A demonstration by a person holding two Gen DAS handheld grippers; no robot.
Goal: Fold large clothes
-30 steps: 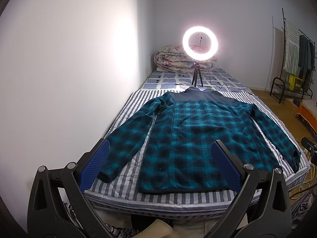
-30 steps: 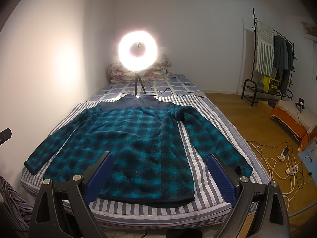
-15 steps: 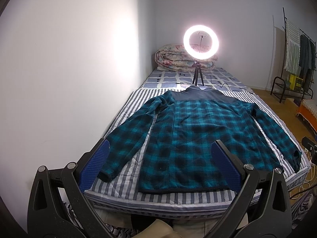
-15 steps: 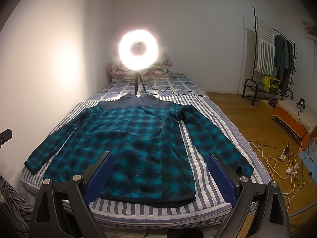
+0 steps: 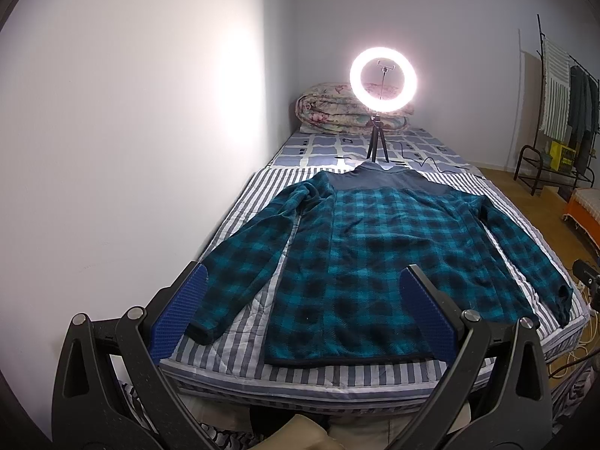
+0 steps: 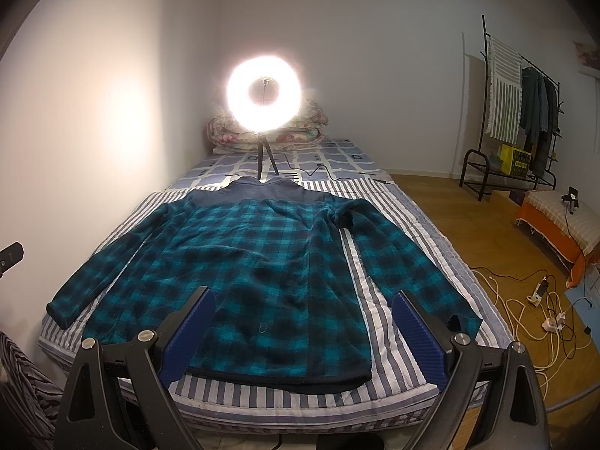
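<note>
Where the left wrist view looks along the bed, the left gripper hangs above the near edge with its blue-padded jaws spread wide and nothing between them; the teal plaid jacket lies flat on the striped cover, hem toward the camera, grey yoke toward the ring light, both sleeves angled outward; the ring light stands on a small tripod just beyond the jacket's collar, with a rolled floral quilt behind it against the wall; no writing or label can be read on the jacket.

Seen from the right wrist view, the right gripper also stands wide apart and empty, above the jacket's hem; the ring light glares beyond the collar; a clothes rack stands well to the right of the ring light, with a yellow crate on its lower shelf whose markings are too small to read; white cables sprawl on the wooden floor beside the bed.
</note>
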